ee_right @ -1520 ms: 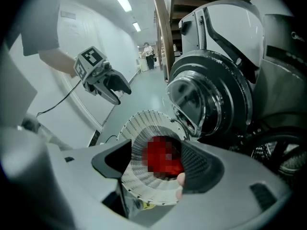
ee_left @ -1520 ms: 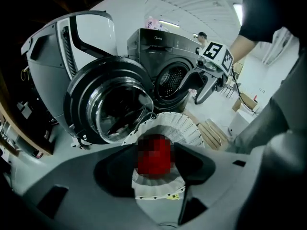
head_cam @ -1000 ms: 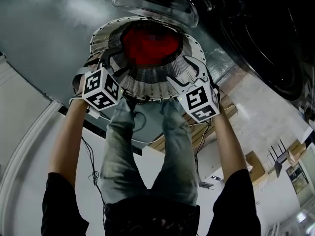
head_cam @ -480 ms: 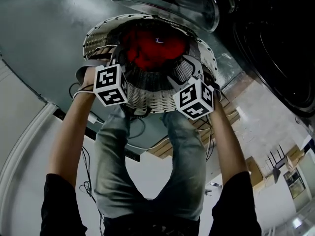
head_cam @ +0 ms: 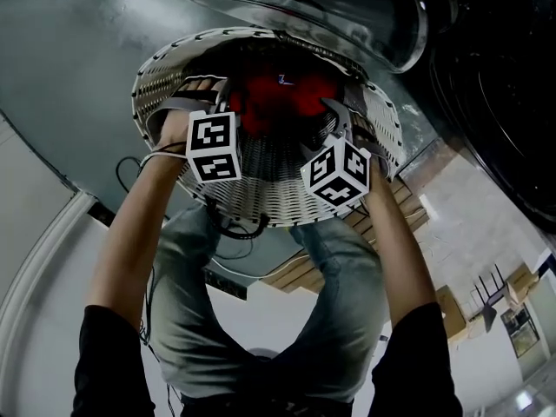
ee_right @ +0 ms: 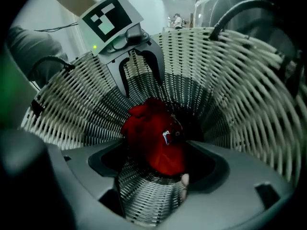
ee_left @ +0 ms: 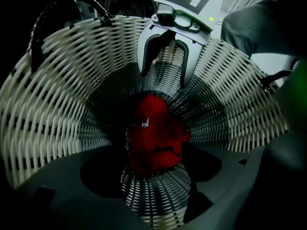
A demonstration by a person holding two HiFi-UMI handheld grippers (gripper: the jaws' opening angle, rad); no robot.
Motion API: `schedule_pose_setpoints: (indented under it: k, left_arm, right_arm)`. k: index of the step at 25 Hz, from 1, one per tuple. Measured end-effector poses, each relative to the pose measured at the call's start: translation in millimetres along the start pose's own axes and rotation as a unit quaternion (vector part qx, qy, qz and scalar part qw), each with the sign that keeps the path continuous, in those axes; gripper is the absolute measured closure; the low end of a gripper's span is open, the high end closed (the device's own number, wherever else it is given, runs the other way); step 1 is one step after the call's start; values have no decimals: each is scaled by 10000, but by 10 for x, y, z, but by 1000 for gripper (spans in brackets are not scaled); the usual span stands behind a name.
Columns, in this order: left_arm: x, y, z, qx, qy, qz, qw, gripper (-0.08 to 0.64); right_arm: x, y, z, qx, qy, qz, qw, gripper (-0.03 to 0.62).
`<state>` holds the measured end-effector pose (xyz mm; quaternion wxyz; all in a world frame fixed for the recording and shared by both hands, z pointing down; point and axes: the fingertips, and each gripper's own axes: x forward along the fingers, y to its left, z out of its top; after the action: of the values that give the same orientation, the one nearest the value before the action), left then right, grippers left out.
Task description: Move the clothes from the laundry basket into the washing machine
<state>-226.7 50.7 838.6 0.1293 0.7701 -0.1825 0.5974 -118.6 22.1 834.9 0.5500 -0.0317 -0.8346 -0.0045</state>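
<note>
Left tool (ee_right: 143, 86) and right tool (ee_left: 164, 76) have just been opening up. Jaws released, straddling the laundry basket (head_cam: 269, 189) rim, red garment (head_cam: 287, 98) inside.

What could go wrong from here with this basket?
The left gripper and right gripper straddle the wall of the basket, and their jaws have just been opening. If the basket isn't set down yet, it could drop or tip, and the red garment might spill out. The washer door sits close beyond the far rim and might get knocked.
</note>
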Motion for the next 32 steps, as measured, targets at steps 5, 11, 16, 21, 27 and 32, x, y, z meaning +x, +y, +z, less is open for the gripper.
schedule_pose_setpoints:
  k: [5, 11, 16, 21, 27, 32]
  left_arm:
    - [312, 20, 23, 38, -22, -92, 9999, 170]
    - [709, -113, -65, 182, 102, -386, 9990, 138]
    - [1007, -90, -96, 300, 238, -393, 9985, 104]
    - [1217, -77, -206, 302, 371, -441, 9979, 47]
    - [1533, 0, -245, 472, 497, -267, 9973, 31]
    - [1744, 45, -289, 444, 575, -346, 9968, 29]
  right_arm:
    - [341, 14, -111, -139, 122, 74, 9998, 175]
    - [724, 13, -241, -312, 287, 156, 9990, 139]
    - [1030, 29, -389, -437, 507, 254, 9974, 112]
    - [1259, -30, -468, -576, 596, 307, 9961, 79]
    - [1577, -98, -625, -916, 835, 313, 9918, 52]
    - [1824, -123, -721, -856, 947, 362, 9912, 40]
